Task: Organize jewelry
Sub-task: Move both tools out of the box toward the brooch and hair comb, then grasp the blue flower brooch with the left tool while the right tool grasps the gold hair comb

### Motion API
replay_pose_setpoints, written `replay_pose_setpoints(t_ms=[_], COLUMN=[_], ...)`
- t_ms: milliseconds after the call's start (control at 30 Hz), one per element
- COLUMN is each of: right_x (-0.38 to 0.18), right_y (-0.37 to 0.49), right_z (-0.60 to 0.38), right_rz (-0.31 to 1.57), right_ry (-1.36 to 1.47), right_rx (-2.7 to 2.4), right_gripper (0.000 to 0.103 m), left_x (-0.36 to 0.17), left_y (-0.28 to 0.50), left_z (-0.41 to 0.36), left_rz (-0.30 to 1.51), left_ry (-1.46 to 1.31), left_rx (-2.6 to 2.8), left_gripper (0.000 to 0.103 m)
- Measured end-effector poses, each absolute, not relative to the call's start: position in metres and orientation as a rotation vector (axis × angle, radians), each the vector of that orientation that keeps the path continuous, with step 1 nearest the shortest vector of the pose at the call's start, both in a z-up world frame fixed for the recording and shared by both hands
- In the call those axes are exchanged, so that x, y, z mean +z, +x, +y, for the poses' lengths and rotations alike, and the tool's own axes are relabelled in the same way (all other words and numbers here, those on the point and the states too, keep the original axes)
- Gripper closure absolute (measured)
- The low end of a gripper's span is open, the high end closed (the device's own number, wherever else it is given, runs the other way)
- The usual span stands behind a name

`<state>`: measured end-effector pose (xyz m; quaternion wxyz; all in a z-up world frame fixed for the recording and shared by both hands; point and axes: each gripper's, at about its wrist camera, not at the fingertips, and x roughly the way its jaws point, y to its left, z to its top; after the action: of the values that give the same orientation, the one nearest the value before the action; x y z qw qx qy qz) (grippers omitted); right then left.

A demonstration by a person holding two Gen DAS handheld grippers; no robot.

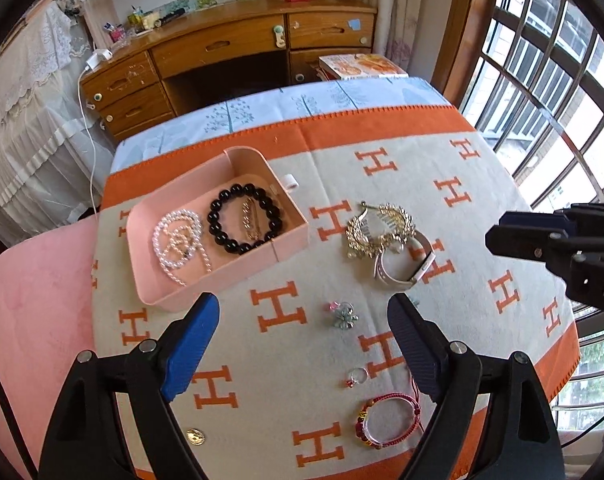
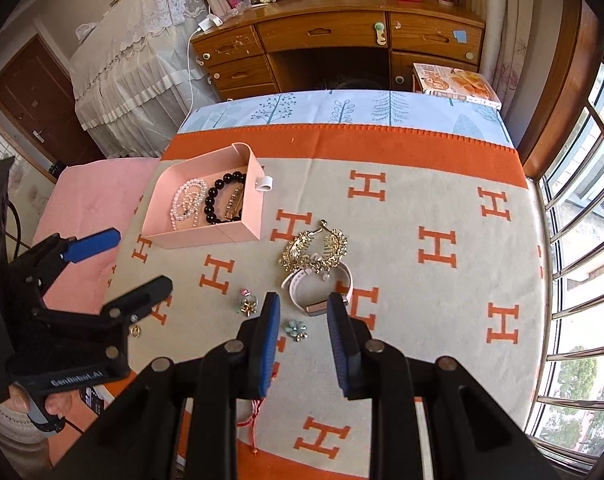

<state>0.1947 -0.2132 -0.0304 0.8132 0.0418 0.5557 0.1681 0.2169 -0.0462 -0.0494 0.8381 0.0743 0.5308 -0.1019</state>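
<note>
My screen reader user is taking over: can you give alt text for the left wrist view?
The open left gripper hovers over an orange H-patterned blanket; ahead, a pink tray holds a pearl necklace and black bead bracelet. Loose nearby: a gold hair comb, white watch and red bracelet.

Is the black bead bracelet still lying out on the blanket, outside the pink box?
No. The black bead bracelet lies inside the pink box, beside the pearl strand.

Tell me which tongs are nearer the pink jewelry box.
Left. The left tongs hang open with one blue fingertip just short of the pink jewelry box. The right tongs are open farther off, over the white watch.
</note>
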Motion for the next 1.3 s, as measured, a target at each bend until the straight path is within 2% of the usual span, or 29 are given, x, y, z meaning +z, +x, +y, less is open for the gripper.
replay_pose_setpoints(t_ms=[167, 333, 400, 467, 700, 800, 833, 933, 1033, 1167, 1300], right_x=[-0.052, -0.080, -0.092, -0.105, -0.138, -0.146, -0.148, -0.153, -0.154, -0.144, -0.119], right_y=[0.213, 0.239, 0.249, 0.259, 0.276, 0.281, 0.282, 0.286, 0.287, 0.283, 0.274], right_z=[-0.222, -0.230, -0.234, -0.237, -0.238, -0.234, -0.232, -0.230, -0.227, -0.225, -0.221], right_rz=[1.220, 1.251, 1.271, 1.291, 1.339, 1.351, 1.354, 1.348, 1.330, 1.285, 1.221], right_ry=[0.164, 0.249, 0.297, 0.334, 0.389, 0.399, 0.402, 0.421, 0.434, 0.421, 0.383], right_rx=[0.380, 0.389, 0.390, 0.393, 0.409, 0.421, 0.424, 0.437, 0.454, 0.469, 0.481], right_gripper=[0.078, 0.078, 0.078, 0.078, 0.078, 0.078, 0.078, 0.078, 0.079, 0.095, 0.097], left_x=[-0.095, -0.121, -0.128, -0.134, -0.147, -0.152, -0.156, -0.159, -0.161, -0.154, -0.136], left_y=[0.228, 0.240, 0.245, 0.246, 0.247, 0.248, 0.250, 0.252, 0.253, 0.253, 0.251], left_z=[-0.056, -0.052, -0.050, -0.049, -0.058, -0.063, -0.064, -0.067, -0.069, -0.063, -0.052], left_rz=[1.224, 1.292, 1.320, 1.350, 1.407, 1.423, 1.432, 1.431, 1.427, 1.408, 1.376], left_ry=[0.114, 0.031, 0.006, -0.011, -0.018, -0.019, -0.024, -0.013, -0.007, -0.025, -0.051], left_rx=[-0.223, -0.207, -0.198, -0.198, -0.212, -0.219, -0.219, -0.205, -0.189, -0.161, -0.143], left_gripper=[0.019, 0.024, 0.029, 0.044, 0.048, 0.065, 0.075, 0.088, 0.088, 0.089, 0.089])
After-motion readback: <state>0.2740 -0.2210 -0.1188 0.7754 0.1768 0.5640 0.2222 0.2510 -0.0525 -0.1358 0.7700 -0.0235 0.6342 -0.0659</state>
